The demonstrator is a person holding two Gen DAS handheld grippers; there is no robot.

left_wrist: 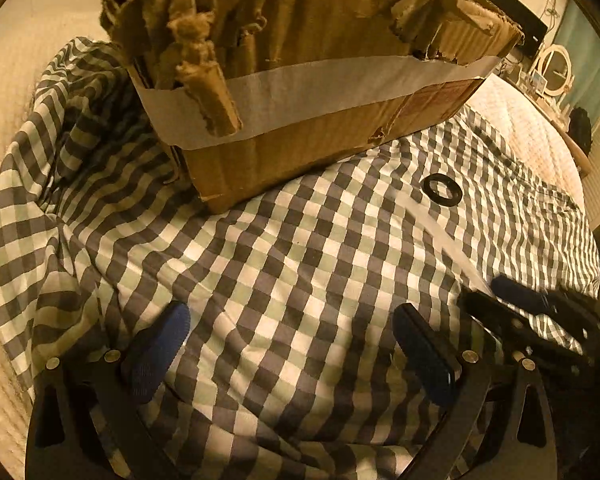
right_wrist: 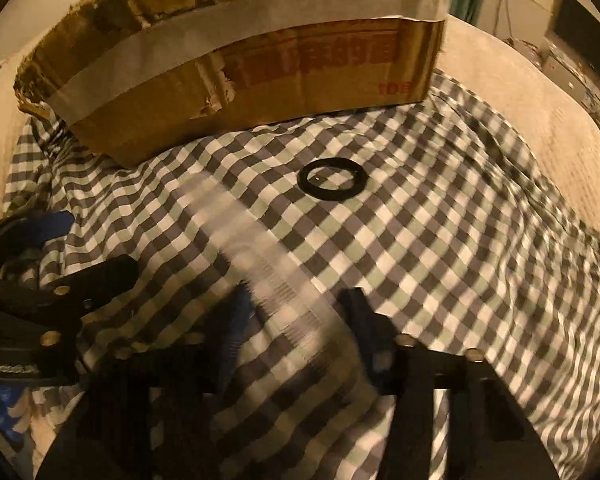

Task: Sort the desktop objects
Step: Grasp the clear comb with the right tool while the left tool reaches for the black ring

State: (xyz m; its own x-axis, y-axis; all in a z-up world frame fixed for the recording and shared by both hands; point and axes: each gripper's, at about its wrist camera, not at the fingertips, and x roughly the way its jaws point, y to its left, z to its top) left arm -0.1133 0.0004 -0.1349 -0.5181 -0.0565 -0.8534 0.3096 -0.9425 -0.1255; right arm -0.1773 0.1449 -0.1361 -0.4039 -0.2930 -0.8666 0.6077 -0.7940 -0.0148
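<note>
A black ring [left_wrist: 442, 189] lies flat on the checked cloth [left_wrist: 300, 248], in front of a torn cardboard box [left_wrist: 300, 80] banded with pale tape. A clear plastic ruler [left_wrist: 440, 236] lies on the cloth, running from near the ring toward my right gripper. In the right wrist view the ruler [right_wrist: 268, 256] reaches back between the open fingers of my right gripper [right_wrist: 296, 328]; contact is blurred. The ring [right_wrist: 333, 179] and box [right_wrist: 236, 60] lie ahead. My left gripper [left_wrist: 292, 352] is open and empty above the cloth. The right gripper [left_wrist: 540, 312] shows at its right.
The cloth lies rumpled on a pale quilted bed [left_wrist: 532, 136]. A dark screen [left_wrist: 508, 12] and a round mirror [left_wrist: 556, 68] stand on a desk at the far right. The left gripper's fingers [right_wrist: 60, 280] show at the left of the right wrist view.
</note>
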